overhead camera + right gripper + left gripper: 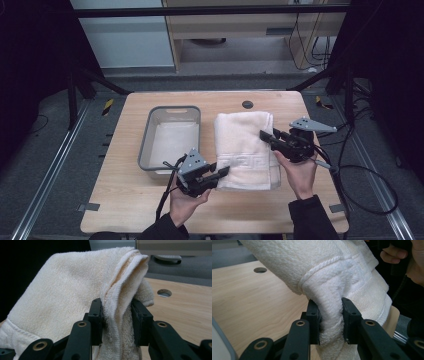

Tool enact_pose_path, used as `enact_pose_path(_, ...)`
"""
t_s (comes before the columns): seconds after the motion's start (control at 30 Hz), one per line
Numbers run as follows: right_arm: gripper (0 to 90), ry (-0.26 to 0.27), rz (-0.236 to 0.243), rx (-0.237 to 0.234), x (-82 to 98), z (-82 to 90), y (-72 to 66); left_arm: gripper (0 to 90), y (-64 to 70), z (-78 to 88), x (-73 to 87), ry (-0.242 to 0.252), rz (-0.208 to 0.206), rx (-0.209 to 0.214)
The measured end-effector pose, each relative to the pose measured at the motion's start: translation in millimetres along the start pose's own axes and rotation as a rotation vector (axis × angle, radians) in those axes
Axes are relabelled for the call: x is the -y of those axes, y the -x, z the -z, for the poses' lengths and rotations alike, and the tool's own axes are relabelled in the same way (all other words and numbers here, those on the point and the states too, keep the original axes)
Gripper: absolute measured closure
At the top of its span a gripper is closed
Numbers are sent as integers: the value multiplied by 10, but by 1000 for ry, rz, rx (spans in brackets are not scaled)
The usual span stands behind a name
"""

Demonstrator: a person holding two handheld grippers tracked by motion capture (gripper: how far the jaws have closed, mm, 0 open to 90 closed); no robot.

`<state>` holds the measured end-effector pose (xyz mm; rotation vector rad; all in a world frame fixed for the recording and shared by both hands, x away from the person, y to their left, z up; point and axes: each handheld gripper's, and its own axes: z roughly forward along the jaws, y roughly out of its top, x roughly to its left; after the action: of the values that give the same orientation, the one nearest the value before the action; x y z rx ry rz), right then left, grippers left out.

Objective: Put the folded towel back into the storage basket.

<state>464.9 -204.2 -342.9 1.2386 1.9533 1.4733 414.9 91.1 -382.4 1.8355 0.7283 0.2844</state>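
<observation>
A grey bin (170, 137) with a pale inside sits on the left half of the wooden desk (125, 195), its long sides running away from the near edge. A round cable hole (247, 104) lies in the desk near the far edge, right of the bin. Behind the desk stands a light wood cabinet (240, 25). Black cables (370, 190) loop over the grey floor (40, 150) on the right, beside a metal rail (385, 200).
</observation>
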Motion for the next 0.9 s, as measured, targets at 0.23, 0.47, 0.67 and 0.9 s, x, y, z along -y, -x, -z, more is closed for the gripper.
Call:
enact_pose_path(0.23, 656, 24, 10, -8, -158, -64, -82, 707, -72, 94, -88, 25, 5, -16)
enact_pose_path(0.47, 656, 25, 34, -9, -313, -197, -195, 707, -210, 204, -133, 47, 15, -49)
enact_pose_path(0.67, 656, 28, 37, -20, -397, -299, -263, 707, -308, 297, -165, 63, 24, -64)
enact_pose_path(0.9, 656, 33, 48, -24, -508, -389, -341, 707, -387, 378, -206, 89, 39, -82)
